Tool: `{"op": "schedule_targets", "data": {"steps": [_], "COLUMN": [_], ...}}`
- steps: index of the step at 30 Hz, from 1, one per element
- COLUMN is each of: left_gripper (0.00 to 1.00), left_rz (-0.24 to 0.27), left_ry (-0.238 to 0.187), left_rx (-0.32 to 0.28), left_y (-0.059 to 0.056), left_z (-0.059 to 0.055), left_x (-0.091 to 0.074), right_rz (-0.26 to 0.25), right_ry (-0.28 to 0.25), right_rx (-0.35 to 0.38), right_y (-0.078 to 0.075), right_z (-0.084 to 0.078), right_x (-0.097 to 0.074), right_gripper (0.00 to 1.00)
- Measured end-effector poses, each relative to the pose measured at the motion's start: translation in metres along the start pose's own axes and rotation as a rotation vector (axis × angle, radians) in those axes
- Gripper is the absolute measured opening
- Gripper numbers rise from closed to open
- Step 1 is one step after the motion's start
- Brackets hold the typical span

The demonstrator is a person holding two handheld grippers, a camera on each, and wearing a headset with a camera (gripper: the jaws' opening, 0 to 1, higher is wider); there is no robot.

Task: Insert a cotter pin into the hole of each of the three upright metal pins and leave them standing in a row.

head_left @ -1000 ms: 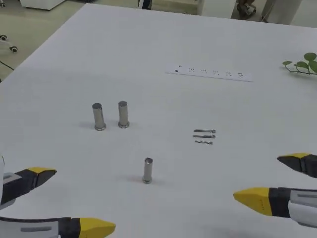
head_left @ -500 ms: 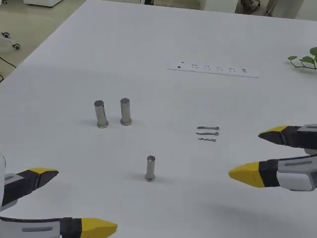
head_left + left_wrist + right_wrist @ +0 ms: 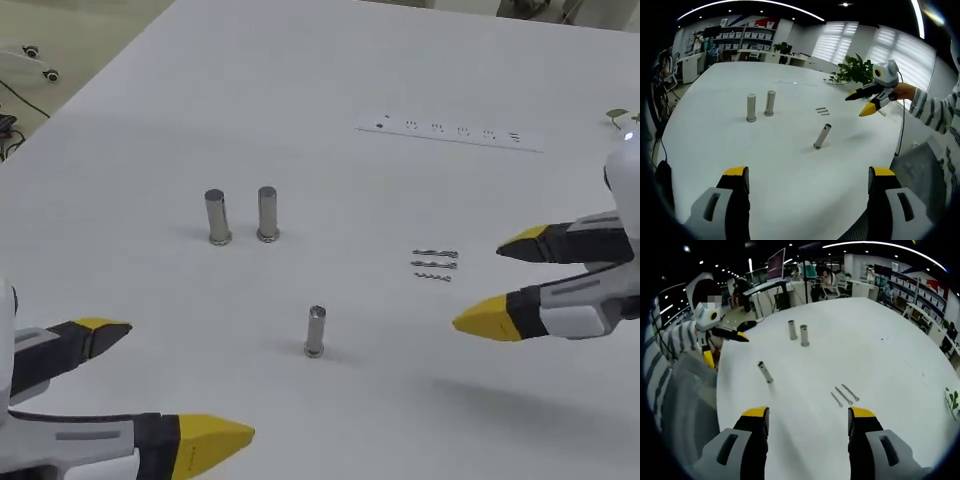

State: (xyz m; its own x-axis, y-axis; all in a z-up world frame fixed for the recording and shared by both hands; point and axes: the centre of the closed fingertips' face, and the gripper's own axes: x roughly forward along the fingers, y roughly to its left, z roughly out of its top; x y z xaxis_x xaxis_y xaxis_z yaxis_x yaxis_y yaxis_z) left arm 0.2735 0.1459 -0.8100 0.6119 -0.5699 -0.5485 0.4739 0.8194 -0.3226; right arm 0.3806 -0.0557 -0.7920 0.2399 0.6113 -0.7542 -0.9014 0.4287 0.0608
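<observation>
I count three cotter pins lying flat and side by side on the white surface, none of them in a hole. Well to their left and nearer to me, the lone metal pin stands upright by itself. Farther back, the back-left metal pin and the back-right metal pin stand upright just beside each other without touching, so the three do not form a row.

The right claw hangs over the surface just right of the cotter pins. Its yellow tips point toward them, and its jaws are spread wide with nothing between them. In the right gripper view the cotter pins lie ahead, between the two jaws. The left claw sits low at my near left, also spread wide and empty, well apart from every pin.

Beyond the cotter pins, a white power strip lies flat on the surface. Green plant leaves show at the far right edge. In the left gripper view a striped sleeve runs back from the right claw.
</observation>
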Motion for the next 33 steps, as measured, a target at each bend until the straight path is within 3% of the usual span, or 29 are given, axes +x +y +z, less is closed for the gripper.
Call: {"op": "schedule_targets", "data": {"steps": [5,15,19,28,33], "left_gripper": [0.99,0.97,0.98,0.99,0.99], "left_rz": [0.007,0.018,0.024,-0.01,-0.028], "left_ry": [-0.001,-0.002,-0.013,-0.02,-0.008], "left_rx": [-0.006,-0.027,0.0,0.007,-0.003], "left_y": [0.001,0.004,0.004,-0.005,-0.009], "left_z": [0.0,-0.004,-0.001,0.003,0.0], "left_x": [-0.001,-0.001,-0.002,-0.001,0.001], "right_rz": [0.024,0.093,0.149,0.201,0.181], "right_ry": [0.044,0.17,0.175,0.17,0.216], "right_rx": [-0.044,-0.127,-0.096,-0.082,-0.138], "right_y": [-0.004,-0.009,-0.005,-0.005,-0.015], "right_z": [-0.001,-0.012,-0.015,-0.015,-0.019], "right_x": [0.004,0.018,0.028,0.046,0.051], "right_gripper": [0.65,0.53,0.49,0.45,0.43]}}
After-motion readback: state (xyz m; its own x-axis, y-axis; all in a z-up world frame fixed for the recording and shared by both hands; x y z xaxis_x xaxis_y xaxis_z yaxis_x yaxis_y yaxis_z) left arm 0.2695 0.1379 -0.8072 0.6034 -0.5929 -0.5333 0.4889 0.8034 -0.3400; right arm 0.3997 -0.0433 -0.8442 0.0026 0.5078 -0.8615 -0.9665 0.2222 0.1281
